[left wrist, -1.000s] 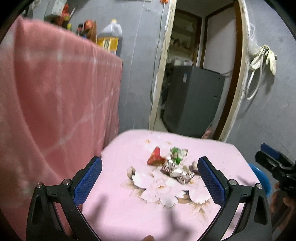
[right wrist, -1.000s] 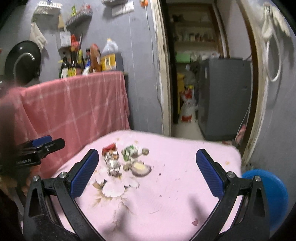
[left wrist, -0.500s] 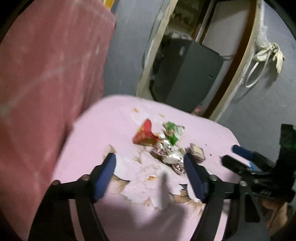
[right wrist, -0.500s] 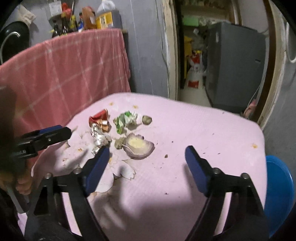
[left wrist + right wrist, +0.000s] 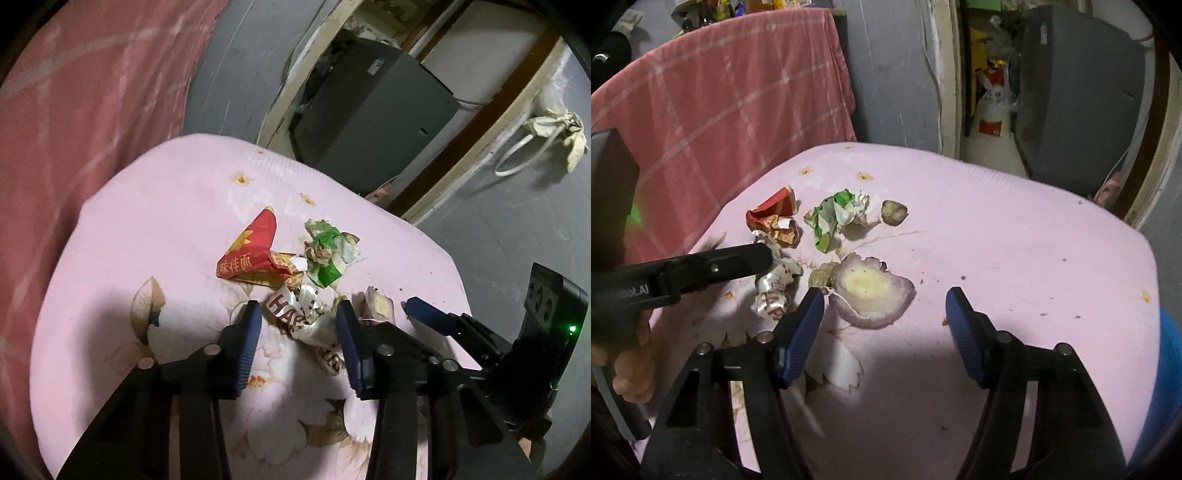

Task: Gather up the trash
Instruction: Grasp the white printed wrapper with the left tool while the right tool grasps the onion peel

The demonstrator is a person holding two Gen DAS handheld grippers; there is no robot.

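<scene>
Trash lies on a pink flowered tablecloth (image 5: pixel 155 221): a red wrapper (image 5: pixel 255 254), a green-and-white crumpled wrapper (image 5: pixel 328 251), a silver wrapper (image 5: pixel 306 314) and a purple onion peel (image 5: pixel 871 291). My left gripper (image 5: pixel 299 343) is open, its blue fingers on either side of the silver wrapper, close to the cloth. My right gripper (image 5: pixel 884 325) is open, its fingers on either side of the onion peel and just in front of it. The silver wrapper also shows in the right wrist view (image 5: pixel 774 291), under the left gripper's finger (image 5: pixel 738 264).
A pink checked cloth (image 5: pixel 720 99) hangs over furniture at the left. A small brown lump (image 5: pixel 894 213) lies past the green wrapper. A blue bin (image 5: pixel 1169 387) stands off the table's right edge. A grey appliance (image 5: pixel 1082 107) stands in the doorway behind.
Both grippers have come down and forward toward the trash and narrowed their opening. The left now straddles the silver wrapper, the right the onion peel.
</scene>
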